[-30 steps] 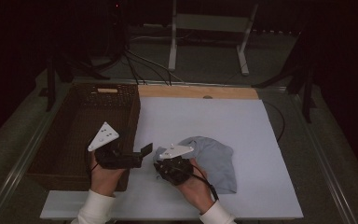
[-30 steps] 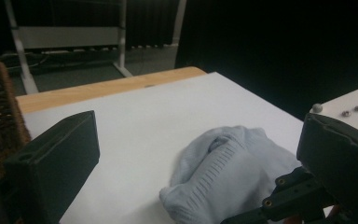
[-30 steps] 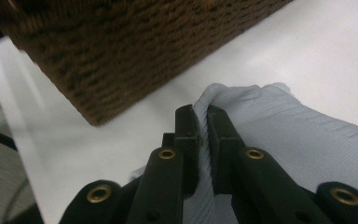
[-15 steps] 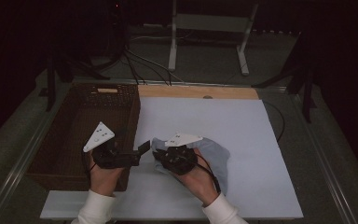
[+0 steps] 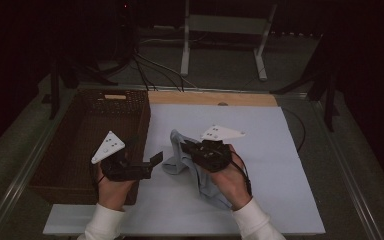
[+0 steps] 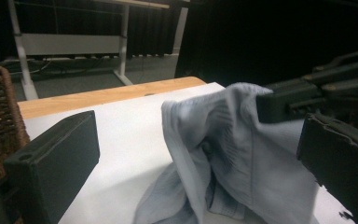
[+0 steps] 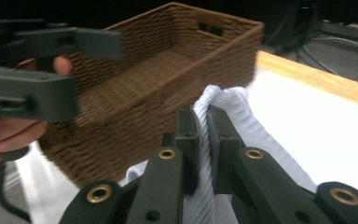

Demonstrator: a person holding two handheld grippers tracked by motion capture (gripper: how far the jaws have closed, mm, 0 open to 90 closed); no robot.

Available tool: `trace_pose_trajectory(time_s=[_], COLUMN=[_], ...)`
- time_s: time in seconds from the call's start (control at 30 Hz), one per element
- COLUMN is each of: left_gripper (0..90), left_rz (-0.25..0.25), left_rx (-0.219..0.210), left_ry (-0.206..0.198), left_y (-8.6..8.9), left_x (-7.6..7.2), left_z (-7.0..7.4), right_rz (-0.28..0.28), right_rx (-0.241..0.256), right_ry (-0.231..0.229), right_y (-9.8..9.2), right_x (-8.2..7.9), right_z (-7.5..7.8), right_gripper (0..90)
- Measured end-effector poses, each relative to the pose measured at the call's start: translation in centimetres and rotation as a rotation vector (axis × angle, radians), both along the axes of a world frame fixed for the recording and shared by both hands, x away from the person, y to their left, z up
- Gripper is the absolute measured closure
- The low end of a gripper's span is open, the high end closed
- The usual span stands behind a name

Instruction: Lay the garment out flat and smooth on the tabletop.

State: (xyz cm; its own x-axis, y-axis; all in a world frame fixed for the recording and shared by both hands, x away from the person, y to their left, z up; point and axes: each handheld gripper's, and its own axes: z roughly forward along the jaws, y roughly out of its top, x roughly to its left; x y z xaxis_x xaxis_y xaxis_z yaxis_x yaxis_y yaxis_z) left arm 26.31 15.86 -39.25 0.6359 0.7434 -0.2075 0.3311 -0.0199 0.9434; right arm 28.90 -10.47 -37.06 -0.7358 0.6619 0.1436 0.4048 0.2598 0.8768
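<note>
- Grey-blue ribbed cloth [image 5: 187, 162] hangs from your right gripper [image 5: 186, 148], lifted at one edge while its lower part trails on the white table sheet [image 5: 260, 130], just beside the wicker basket [image 5: 85, 145].
- Your right claw is pressed together on a narrow fold of that cloth [image 7: 223, 116]; the pinch looks shallow, so the fabric may slip out if you swing toward the basket quickly.
- Your left gripper [image 5: 152, 159] hangs spread wide and pinches nothing, close to the hanging fold; if you close it now, it may catch only air or a loose edge.
- Trailing fabric could drag across the sheet or snag on the basket rim [image 7: 214, 42] unless you lift higher before you cross it.
- Your right gripper view shows how little cloth sits between the jaws, which the high view hides under the grey plate [image 5: 222, 133].
- Your left gripper view shows the cloth [image 6: 223, 154] draping in folds down to the sheet, with the right gripper [image 6: 279, 112] gripping its top.
- Your high view shows the basket's bare interior, open for the cloth.
</note>
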Motion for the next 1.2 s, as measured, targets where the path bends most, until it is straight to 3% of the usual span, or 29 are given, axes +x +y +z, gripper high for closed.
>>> trace_pose_trajectory(time_s=[0.1,0.43,0.83,1.2], left_gripper=[0.1,0.2,0.2,0.2], left_rz=[-0.009,-0.045,-0.056,-0.056], left_rx=[0.005,0.049,0.051,0.052], left_ry=[-0.001,0.007,0.003,0.002], left_y=[-0.3,-1.8,-2.0,-1.9], left_x=[0.0,0.0,-0.1,-0.2], left_z=[0.0,-0.5,-0.5,-0.4], right_rz=[-0.035,-0.108,-0.173,-0.277], right_rx=[-0.021,-0.004,-0.009,-0.001], right_ry=[-0.006,0.018,0.000,-0.012], right_y=[-1.1,-3.7,-5.0,-8.6], right_x=[0.3,1.2,1.8,2.4], right_z=[-0.2,-0.6,-0.4,-0.1], right_gripper=[85.1,85.0,84.9,84.8])
